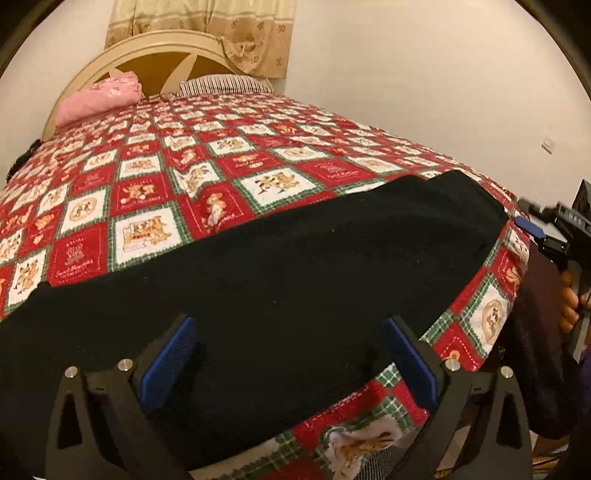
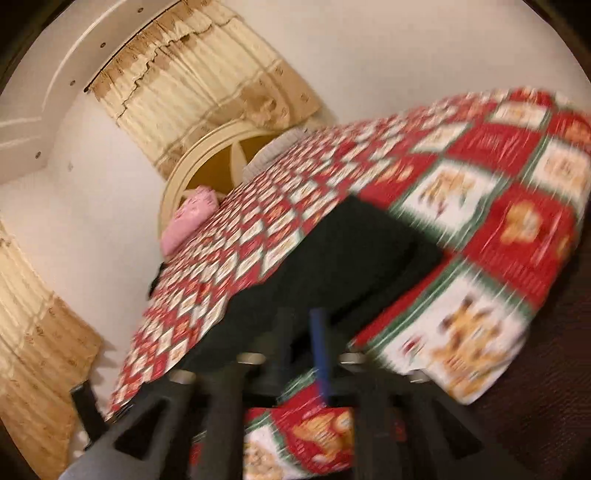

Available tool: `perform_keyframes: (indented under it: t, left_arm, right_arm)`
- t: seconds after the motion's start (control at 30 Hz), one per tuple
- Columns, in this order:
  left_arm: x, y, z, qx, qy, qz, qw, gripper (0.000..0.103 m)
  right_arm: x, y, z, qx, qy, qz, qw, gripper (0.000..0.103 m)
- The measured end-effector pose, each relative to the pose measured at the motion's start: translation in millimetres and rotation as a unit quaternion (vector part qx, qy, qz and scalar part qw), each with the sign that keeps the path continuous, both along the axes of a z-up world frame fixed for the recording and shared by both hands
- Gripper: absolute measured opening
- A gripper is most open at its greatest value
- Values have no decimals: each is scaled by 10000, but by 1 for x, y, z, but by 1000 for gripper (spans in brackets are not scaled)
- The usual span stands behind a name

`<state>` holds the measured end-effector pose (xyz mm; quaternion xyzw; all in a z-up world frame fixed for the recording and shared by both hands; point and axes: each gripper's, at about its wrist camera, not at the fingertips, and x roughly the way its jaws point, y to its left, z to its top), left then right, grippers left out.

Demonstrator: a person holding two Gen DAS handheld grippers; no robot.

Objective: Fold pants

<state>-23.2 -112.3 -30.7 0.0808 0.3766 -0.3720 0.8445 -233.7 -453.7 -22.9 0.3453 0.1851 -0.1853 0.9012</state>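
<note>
Black pants (image 1: 266,266) lie flat along the near edge of a bed with a red, white and green checked cover (image 1: 155,199). My left gripper (image 1: 291,354) is open, its blue pads just above the near part of the pants, holding nothing. My right gripper (image 1: 532,229) shows at the right end of the pants in the left wrist view, close to the cloth's edge. In the blurred right wrist view the pants (image 2: 325,266) lie ahead and the right gripper (image 2: 303,332) has its fingers close together; whether cloth is between them I cannot tell.
A pink pillow (image 1: 99,99) and a striped pillow (image 1: 225,83) lie at the cream headboard (image 1: 155,55). Beige curtains (image 1: 199,26) hang behind it. The bed cover's edge (image 1: 487,314) drops off at the right. The person's hand (image 1: 569,302) holds the right gripper.
</note>
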Motion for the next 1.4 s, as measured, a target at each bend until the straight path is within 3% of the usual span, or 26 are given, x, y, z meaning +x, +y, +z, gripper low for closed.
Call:
perform_keyframes:
  t: [0.13, 0.23, 0.33, 0.43, 0.53, 0.7, 0.83, 0.9, 0.97, 1.17, 1.3, 1.4]
  left_arm:
    - [-6, -7, 2, 205, -357, -21, 9991, 102]
    - [-7, -12, 2, 254, -410, -52, 9988, 102]
    - [-7, -12, 2, 226, -355, -60, 9991, 102]
    - [-7, -13, 2, 224, -342, -55, 9991, 102]
    - [-9, -13, 3, 202, -323, -43, 9993, 102]
    - [-10, -14, 4, 102, -247, -39, 9996, 102]
    - [-10, -14, 4, 98, -238, -4, 9997, 102]
    - [-10, -13, 4, 78, -217, 14, 9997, 102]
    - [-10, -13, 5, 71, -214, 35, 9997, 102]
    - [-9, -10, 9, 5, -162, 10, 9999, 102]
    - [-10, -12, 9, 4, -153, -11, 9999, 102]
    - [-11, -11, 9, 49, -185, -3, 9998, 102]
  right_arm:
    - [8, -5, 2, -441, 97, -229, 9987, 64]
    - [23, -15, -6, -495, 424, -320, 9974, 45]
    - [29, -24, -17, -511, 690, -571, 9947, 40]
    - [28, -24, -14, -578, 785, -918, 9910, 39]
    - [18, -26, -12, -344, 668, -1232, 9895, 39]
    - [27, -24, -13, -680, 748, -1145, 9883, 39]
    - [39, -32, -12, -661, 741, -1008, 9899, 39]
    - [47, -34, -13, -630, 801, -868, 9910, 6]
    - [47, -32, -13, -552, 798, -757, 9924, 6]
    - [19, -18, 12, -971, 637, -787, 9901, 6]
    - [13, -36, -8, -706, 868, -858, 9900, 6]
    - [14, -43, -21, -647, 605, -662, 9939, 10]
